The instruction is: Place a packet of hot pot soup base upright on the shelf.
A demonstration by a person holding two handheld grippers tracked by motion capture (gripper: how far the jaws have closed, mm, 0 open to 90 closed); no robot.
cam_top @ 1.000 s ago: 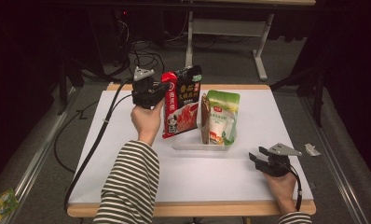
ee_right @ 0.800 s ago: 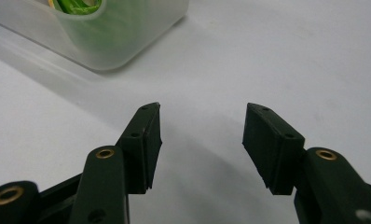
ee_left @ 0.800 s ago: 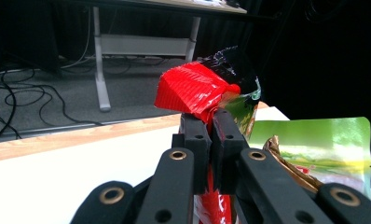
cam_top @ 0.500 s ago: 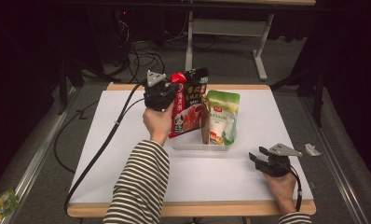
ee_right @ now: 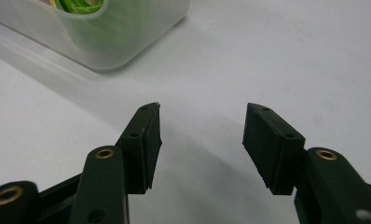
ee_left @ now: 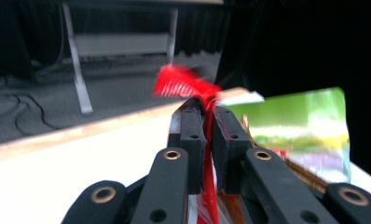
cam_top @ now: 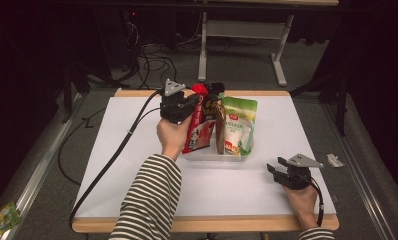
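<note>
At table centre, in clear tray:
Red pouch: upright, left compartment, 9 o'clock of green pouch.
Left gripper: pinching red pouch top, jaws just easing apart.
Right gripper: 4 o'clock of tray, wide, empty.

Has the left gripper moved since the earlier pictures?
Yes. The left gripper, pinching the red packet, has shifted right along the table's far edge, toward the clear tray.

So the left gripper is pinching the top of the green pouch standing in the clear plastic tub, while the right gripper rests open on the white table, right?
Not quite: the left gripper pinches the red pouch's top, not the green pouch beside it, as the left gripper view shows; its jaws have just eased open slightly. Both pouches stand in the clear plastic tub, and the right gripper rests open on the white table.
</note>
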